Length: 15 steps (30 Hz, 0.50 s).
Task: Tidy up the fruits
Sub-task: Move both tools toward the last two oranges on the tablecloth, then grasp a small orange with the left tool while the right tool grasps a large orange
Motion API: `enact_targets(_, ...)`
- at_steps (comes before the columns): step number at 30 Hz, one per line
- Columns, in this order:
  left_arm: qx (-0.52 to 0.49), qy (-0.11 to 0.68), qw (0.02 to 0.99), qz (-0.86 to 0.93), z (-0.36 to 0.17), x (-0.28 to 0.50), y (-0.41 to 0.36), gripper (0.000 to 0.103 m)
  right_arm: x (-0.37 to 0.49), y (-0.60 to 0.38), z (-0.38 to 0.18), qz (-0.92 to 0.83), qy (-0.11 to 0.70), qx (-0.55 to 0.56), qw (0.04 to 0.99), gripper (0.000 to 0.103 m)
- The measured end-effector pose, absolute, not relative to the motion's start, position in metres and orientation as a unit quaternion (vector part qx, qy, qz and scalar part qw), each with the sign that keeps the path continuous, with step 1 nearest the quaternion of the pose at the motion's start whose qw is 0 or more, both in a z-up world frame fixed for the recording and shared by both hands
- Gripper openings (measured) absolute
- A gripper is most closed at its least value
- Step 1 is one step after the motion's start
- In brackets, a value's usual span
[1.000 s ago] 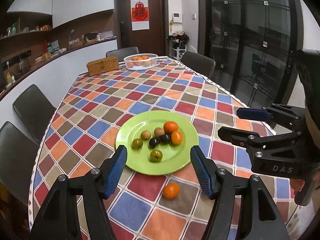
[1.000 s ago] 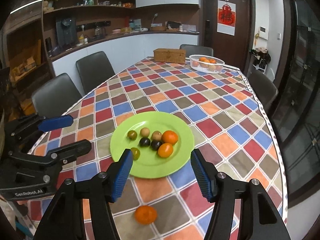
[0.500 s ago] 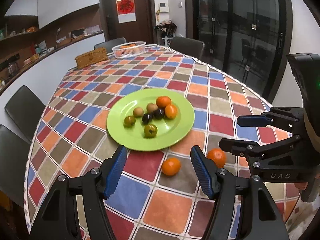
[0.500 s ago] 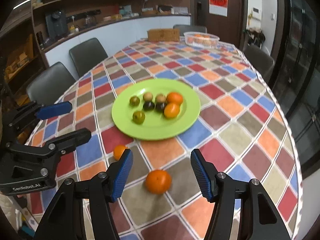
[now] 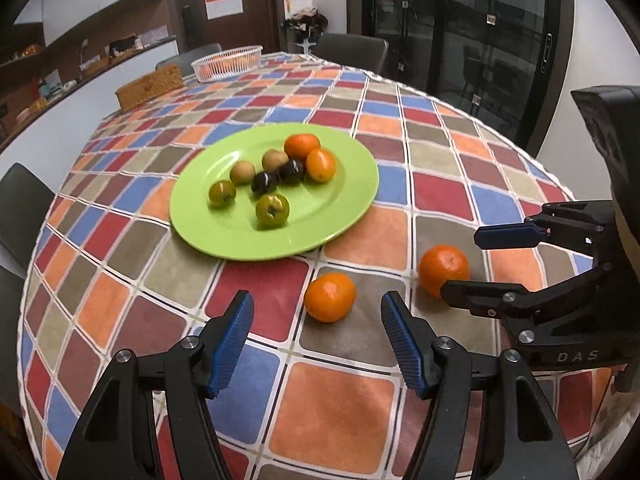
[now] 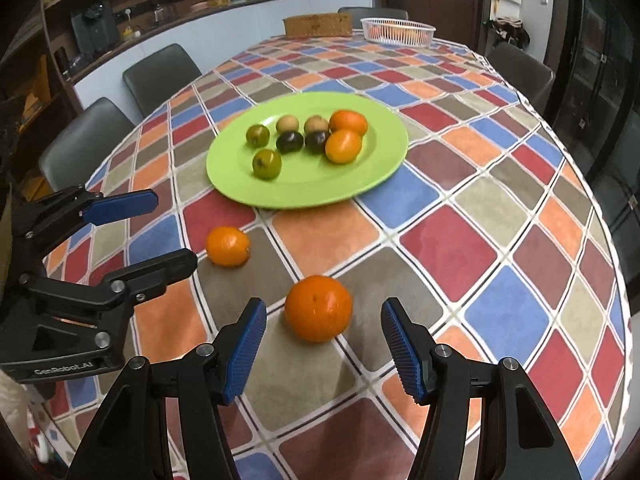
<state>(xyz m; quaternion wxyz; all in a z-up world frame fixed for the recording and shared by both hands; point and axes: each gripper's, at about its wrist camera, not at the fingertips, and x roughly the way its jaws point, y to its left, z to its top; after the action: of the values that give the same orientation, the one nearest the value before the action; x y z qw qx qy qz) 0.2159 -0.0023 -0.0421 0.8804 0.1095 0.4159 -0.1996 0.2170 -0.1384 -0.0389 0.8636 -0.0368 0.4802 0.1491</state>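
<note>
Oranges look firm, round and light, so they'll roll if nudged; best pinched across the middle, gently. Left gripper (image 5: 317,344) has its jaws apart and empty, with the smaller orange (image 5: 329,297) sitting just ahead between them. Right gripper (image 6: 323,347) is the same, spread around the bigger orange (image 6: 318,307) without touching. Both lie on the checkered tablecloth (image 6: 448,248) near the green plate (image 6: 360,184) of fruit.

Both tongs (image 5: 316,340) (image 6: 323,346) agape, angled downward

Green plate (image 5: 340,216), orange tangerines (image 5: 329,297), multicoloured checked tablecloth (image 5: 440,192)
</note>
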Motion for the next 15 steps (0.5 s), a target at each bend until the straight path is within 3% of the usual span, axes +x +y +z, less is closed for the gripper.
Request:
enact_targets(10, 0.12, 0.438, 0.869, -0.199, -0.065, 0.237, -0.011, 0.064, 0.225, -0.139, -0.053, 0.148, 0.495, -0.032, 0.856, 0.056)
enact_targets(15, 0.112, 0.449, 0.862, -0.205, -0.071, 0.244, -0.015, 0.044, 0.228, -0.138, -0.055, 0.158, 0.499, -0.022, 0.852, 0.051)
